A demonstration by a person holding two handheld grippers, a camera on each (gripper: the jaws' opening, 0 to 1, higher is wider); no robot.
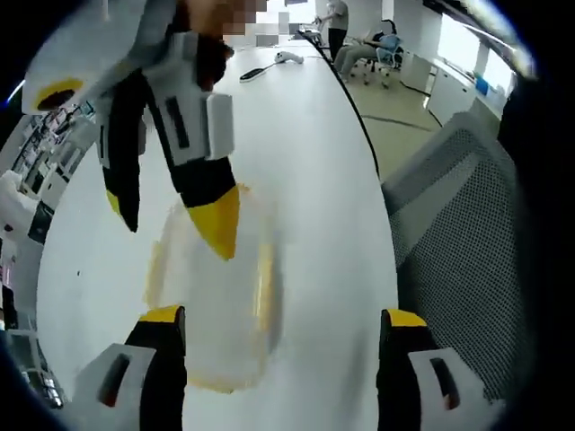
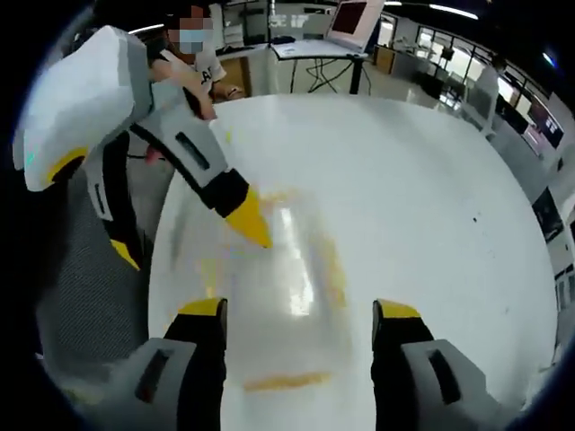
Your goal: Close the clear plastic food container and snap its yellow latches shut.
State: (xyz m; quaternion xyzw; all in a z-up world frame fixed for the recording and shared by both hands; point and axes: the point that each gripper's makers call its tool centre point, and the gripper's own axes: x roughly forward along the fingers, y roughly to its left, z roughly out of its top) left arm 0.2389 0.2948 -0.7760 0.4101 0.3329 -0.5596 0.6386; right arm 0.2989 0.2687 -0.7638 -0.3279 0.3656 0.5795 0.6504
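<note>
A long white desk (image 1: 305, 135) with a glossy top runs away through the left gripper view, its right edge curving past a grey mesh office chair (image 1: 476, 233). On it, just ahead of the left gripper (image 1: 283, 337), lies the clear plastic food container (image 1: 211, 296), blurred, with yellow latches (image 1: 264, 283) along its sides. The left gripper's two yellow-tipped jaws stand wide apart and hold nothing; the container sits between them and a little to the left. The right gripper (image 1: 171, 215) reaches in from the upper left of this view, one yellow tip over the container's far edge; whether it touches the lid cannot be told.

At the far end of the desk lie a dark flat object (image 1: 252, 74) and a white one (image 1: 289, 57), too small to identify. Beyond them, people (image 1: 346, 40) sit and stand in an open office with white cabinets.

In the right gripper view the container (image 2: 287, 287) shows on the same white surface, light glaring off it, between the right gripper's (image 2: 301, 328) widely spread, empty jaws. The left gripper (image 2: 189, 224) enters from the left with a tip at the container's corner. A person in a white shirt (image 2: 193, 67) sits behind the desk, and a monitor (image 2: 350, 18) stands further back.
</note>
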